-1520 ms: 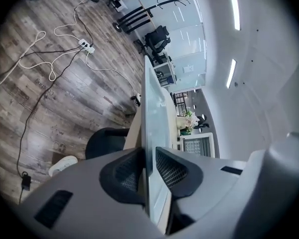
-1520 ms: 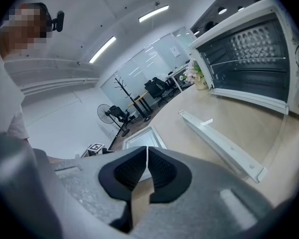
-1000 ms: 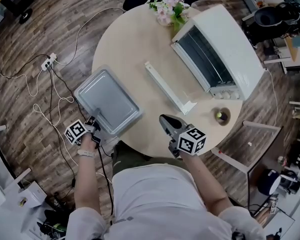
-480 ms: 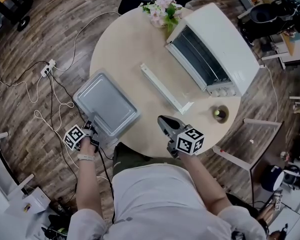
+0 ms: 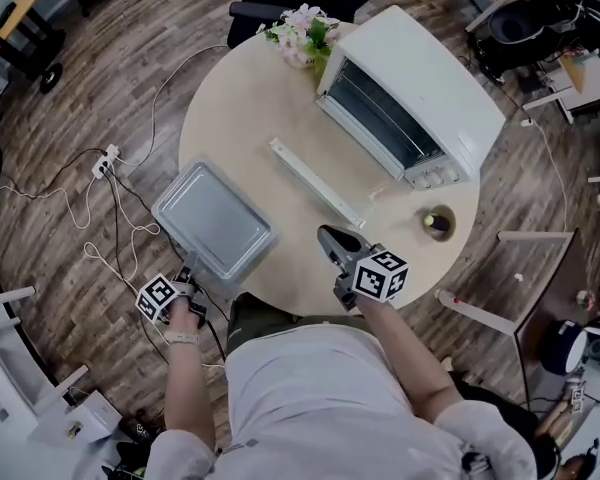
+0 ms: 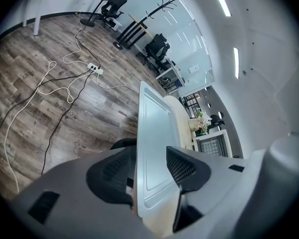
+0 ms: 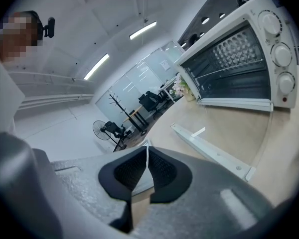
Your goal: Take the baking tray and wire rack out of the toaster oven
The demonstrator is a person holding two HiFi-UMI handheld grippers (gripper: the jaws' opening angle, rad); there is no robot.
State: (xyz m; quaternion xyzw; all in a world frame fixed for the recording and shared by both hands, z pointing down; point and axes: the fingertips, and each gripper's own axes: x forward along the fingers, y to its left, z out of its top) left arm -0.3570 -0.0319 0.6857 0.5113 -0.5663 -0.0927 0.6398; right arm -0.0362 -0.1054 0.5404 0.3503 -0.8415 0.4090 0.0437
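Observation:
The grey baking tray (image 5: 213,220) lies flat on the round table (image 5: 270,98) near its left edge. My left gripper (image 5: 185,282) is at the tray's near corner. In the left gripper view the tray (image 6: 152,133) rim runs between the jaws, which have just been opening and now stand wide, with the pads off it. My right gripper (image 5: 330,238) hovers shut over the table's near edge, with nothing between its fingers (image 7: 162,171). The white toaster oven (image 5: 420,78) stands open at the far right, and the wire rack (image 7: 234,68) is still inside.
A long white bar (image 5: 315,180) lies on the table in front of the oven. A flower pot (image 5: 300,33) stands at the far edge and a small dark cup (image 5: 437,223) at the right. Cables and a power strip (image 5: 105,166) lie on the wooden floor at the left.
My left gripper has let go of the tray's corner and drawn back a little toward me. The tray stays on the table. My right gripper has shifted only slightly.

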